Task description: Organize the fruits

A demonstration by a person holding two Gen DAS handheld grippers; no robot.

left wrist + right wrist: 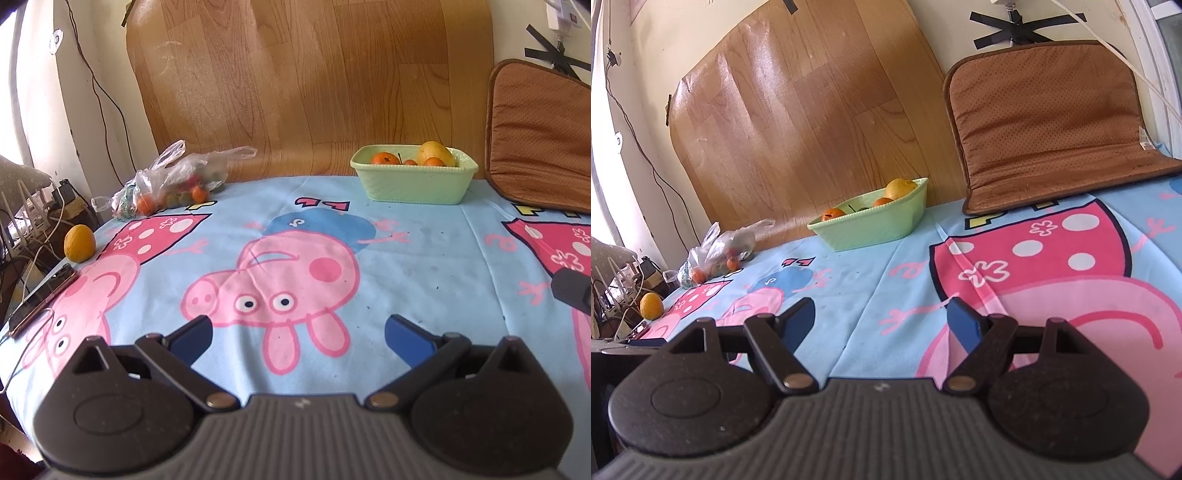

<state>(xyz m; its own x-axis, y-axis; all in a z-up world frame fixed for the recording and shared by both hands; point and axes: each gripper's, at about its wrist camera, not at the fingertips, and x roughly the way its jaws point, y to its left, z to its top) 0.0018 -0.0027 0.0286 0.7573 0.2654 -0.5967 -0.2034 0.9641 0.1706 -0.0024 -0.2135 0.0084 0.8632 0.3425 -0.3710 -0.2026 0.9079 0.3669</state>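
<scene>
A pale green basket [413, 184] stands at the back of the table and holds small oranges and a large yellow fruit [436, 153]; it also shows in the right wrist view [871, 225]. A loose yellow-orange fruit [79, 243] sits at the table's left edge, also in the right wrist view [651, 305]. A clear plastic bag [173, 181] with small fruits lies at the back left, also in the right wrist view [716, 254]. My left gripper [297, 332] is open and empty above the cloth. My right gripper [881, 319] is open and empty.
A cartoon-pig cloth [424, 266] covers the table. A phone [40, 299] lies at the left edge. A brown cushion [1049, 122] leans at the back right beside a wooden board [314, 81]. Cables and clutter hang off the left side.
</scene>
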